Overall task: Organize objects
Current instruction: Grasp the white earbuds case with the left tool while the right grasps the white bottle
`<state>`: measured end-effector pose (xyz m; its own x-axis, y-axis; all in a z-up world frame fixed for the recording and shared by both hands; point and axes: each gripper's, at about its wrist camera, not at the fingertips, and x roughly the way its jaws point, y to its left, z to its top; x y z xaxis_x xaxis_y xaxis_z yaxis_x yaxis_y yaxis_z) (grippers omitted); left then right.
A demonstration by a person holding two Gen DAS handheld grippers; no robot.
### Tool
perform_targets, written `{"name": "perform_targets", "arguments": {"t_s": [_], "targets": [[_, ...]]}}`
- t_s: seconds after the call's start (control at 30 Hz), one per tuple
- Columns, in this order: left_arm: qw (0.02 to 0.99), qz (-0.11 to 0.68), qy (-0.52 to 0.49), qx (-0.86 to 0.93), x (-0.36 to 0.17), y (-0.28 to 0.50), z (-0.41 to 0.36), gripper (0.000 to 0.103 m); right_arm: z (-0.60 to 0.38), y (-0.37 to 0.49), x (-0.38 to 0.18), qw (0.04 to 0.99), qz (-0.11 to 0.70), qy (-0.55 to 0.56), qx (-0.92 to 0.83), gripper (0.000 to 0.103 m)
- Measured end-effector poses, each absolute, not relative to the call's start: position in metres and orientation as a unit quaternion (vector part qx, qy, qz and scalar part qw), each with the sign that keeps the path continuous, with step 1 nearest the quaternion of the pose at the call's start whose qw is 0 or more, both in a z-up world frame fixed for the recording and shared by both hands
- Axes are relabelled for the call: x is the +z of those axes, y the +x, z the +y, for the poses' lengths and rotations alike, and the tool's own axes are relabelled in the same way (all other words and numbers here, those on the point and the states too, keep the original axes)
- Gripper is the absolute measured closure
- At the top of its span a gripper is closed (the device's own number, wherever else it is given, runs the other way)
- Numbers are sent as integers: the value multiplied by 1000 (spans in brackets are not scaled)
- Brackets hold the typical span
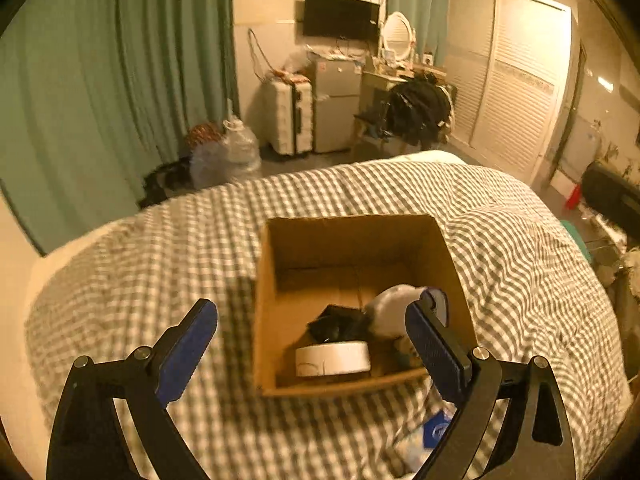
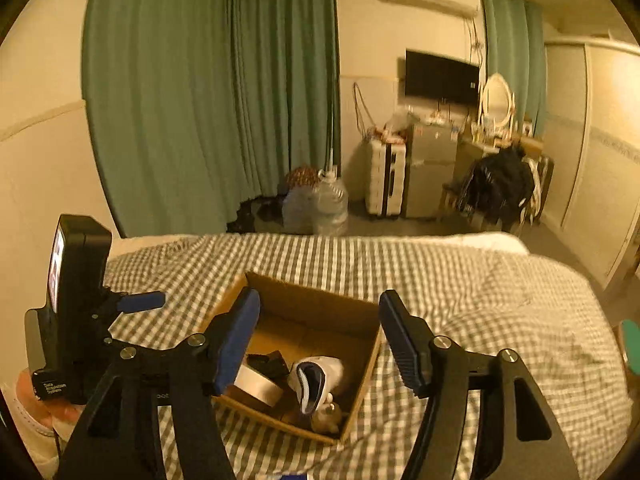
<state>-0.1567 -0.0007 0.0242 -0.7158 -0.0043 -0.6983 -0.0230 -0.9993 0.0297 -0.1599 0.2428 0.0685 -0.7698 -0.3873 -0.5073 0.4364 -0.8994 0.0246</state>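
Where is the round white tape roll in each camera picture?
Left wrist view: white tape roll lies low in the middle, at the near edge inside the cardboard box.
Right wrist view: tape roll is lower left, beside the left finger.
Shared landmark: black TV.

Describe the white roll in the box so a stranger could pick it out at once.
Start at the bed with the grey checked cover; an open cardboard box sits on it. The roll of tape lies in the box's near corner, beside a black bundle and a white shoe. It alone is a flat white ring.
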Motion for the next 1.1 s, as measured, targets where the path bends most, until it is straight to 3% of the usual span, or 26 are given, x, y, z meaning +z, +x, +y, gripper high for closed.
{"name": "perform_targets", "arguments": {"t_s": [0.27,0.63,0.87,1.1], "targets": [[-49,7,-366,929,20,-70,-11,5,240,-82,86,238,92,254,-933,33],[-80,-13,-403,912,-67,-12,-9,5,236,-20,-10,264,145,307,-903,31],[-17,6,-460,888,-124,4,18,5,237,-20,-73,251,147,352,-890,31],[24,52,-497,866,-157,1,44,20,247,-30,-109,241,112,394,-880,31]]}}
